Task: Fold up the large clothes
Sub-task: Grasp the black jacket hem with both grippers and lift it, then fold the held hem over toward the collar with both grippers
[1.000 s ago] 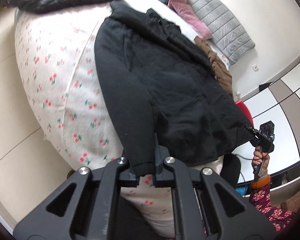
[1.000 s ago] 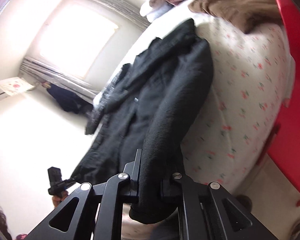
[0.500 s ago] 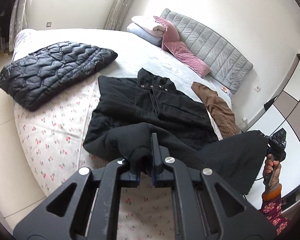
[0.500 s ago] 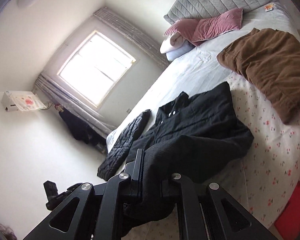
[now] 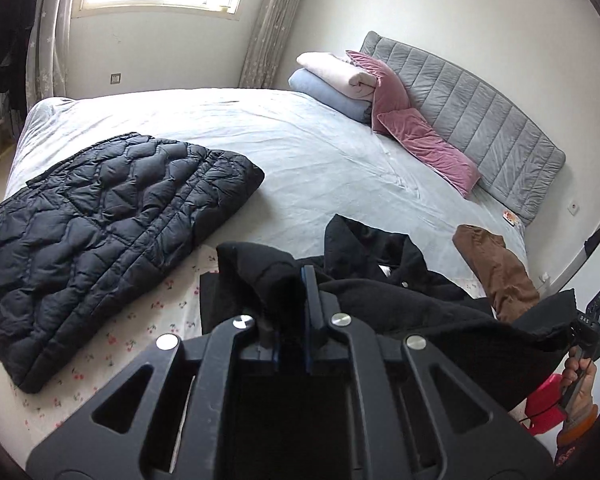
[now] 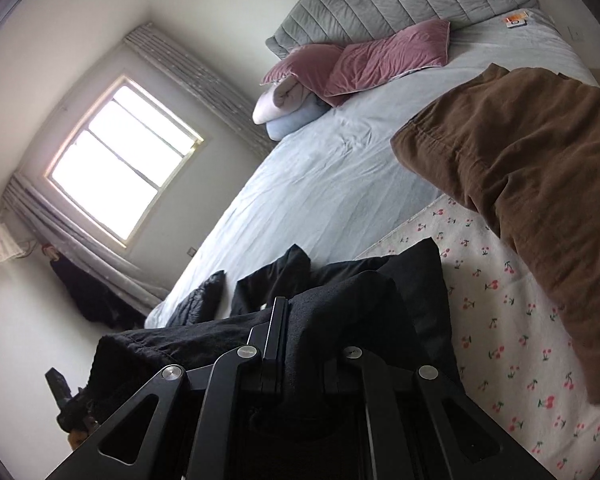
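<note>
A black coat lies on the bed, its bottom hem lifted and carried over its upper part. My left gripper is shut on one hem corner. My right gripper is shut on the other corner of the same black coat. The right gripper also shows at the right edge of the left wrist view, with stretched hem cloth between the two. The coat's collar points toward the headboard.
A folded black quilted jacket lies on the left of the bed. A folded brown garment lies on the right. Pink pillows and rolled blankets sit by the grey headboard. A cherry-print sheet covers the near edge.
Both grippers have risen and moved forward over the bed with the hem, folding the coat's lower half up over its upper half. The views swung from the bedside up toward the headboard.
</note>
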`<move>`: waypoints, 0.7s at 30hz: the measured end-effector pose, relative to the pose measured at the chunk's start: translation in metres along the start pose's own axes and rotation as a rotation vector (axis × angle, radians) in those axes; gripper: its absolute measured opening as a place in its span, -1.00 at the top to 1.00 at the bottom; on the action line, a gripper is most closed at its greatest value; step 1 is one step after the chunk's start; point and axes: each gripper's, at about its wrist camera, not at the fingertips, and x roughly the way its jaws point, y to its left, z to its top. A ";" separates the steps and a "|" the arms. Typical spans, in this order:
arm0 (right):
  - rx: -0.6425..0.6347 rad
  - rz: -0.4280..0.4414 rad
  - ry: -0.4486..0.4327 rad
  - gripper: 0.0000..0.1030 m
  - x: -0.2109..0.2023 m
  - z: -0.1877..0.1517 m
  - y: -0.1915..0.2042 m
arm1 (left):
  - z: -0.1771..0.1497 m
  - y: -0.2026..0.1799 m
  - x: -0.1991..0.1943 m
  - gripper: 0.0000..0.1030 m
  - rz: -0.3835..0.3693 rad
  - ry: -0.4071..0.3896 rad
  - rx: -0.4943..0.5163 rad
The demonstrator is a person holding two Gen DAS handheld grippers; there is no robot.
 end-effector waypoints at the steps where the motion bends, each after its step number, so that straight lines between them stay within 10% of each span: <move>1: 0.013 -0.020 0.008 0.78 0.015 0.004 -0.005 | 0.002 0.002 0.016 0.74 0.011 0.004 -0.005; 3: 0.069 -0.041 0.045 0.73 0.042 0.009 -0.018 | 0.004 0.004 0.046 0.69 0.037 0.026 -0.009; 7: 0.263 -0.028 0.123 0.51 0.076 0.012 -0.052 | 0.001 0.020 0.063 -0.24 0.171 -0.014 -0.029; 10: 0.309 0.021 0.099 0.24 0.071 0.013 -0.059 | 0.001 0.033 0.041 -0.53 0.152 -0.081 -0.030; 17: 0.137 -0.074 -0.063 -0.19 0.029 0.038 -0.042 | -0.009 0.052 0.054 -0.56 0.110 0.044 0.057; 21: -0.098 -0.206 -0.002 -0.22 0.045 0.037 -0.019 | -0.024 0.041 0.090 -0.56 0.012 0.177 0.133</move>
